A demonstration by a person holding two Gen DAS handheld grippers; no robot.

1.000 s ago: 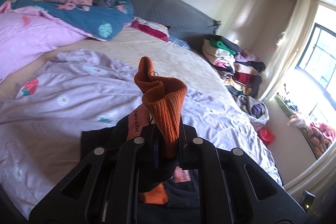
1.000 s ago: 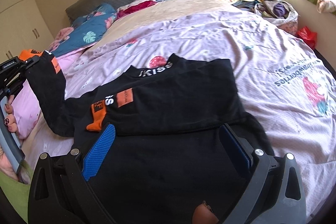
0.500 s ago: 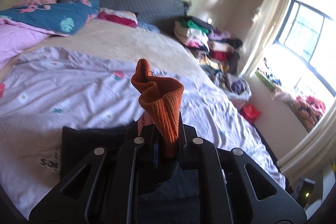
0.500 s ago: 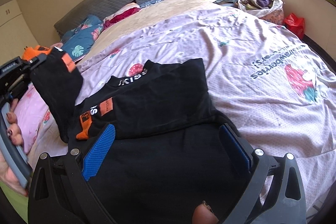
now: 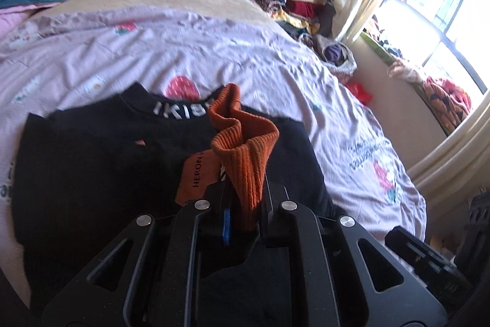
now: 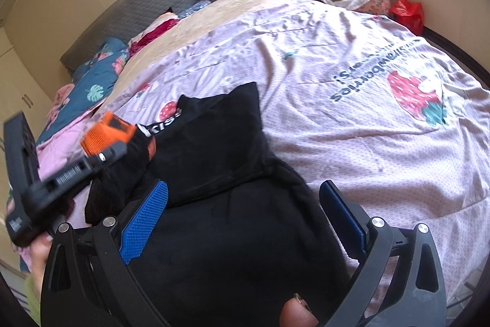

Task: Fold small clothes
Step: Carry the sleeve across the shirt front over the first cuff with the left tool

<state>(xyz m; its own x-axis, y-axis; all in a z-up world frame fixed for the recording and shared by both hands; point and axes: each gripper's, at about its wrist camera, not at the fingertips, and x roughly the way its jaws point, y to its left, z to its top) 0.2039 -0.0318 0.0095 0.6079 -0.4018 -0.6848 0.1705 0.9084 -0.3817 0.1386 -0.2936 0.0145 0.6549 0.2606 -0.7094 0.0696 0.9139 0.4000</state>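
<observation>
Sweater [image 6: 232, 173], black with white collar lettering, is lying on the lilac strawberry-print sheet [image 6: 352, 57] covering the bed. Left claw [image 5: 243, 198] is pinching the sweater's orange ribbed cuff [image 5: 245, 155] above the garment's body. Right claw [image 6: 245, 222] is hovering spread wide over the lower hem.

I am reading "HERON" on the orange patch [image 5: 197, 173] of the black sweatshirt [image 5: 92, 161], white "IKISS" across its collar [image 5: 180, 110], and upside-down "strawberries" on the bedsheet [image 6: 361, 88].
</observation>
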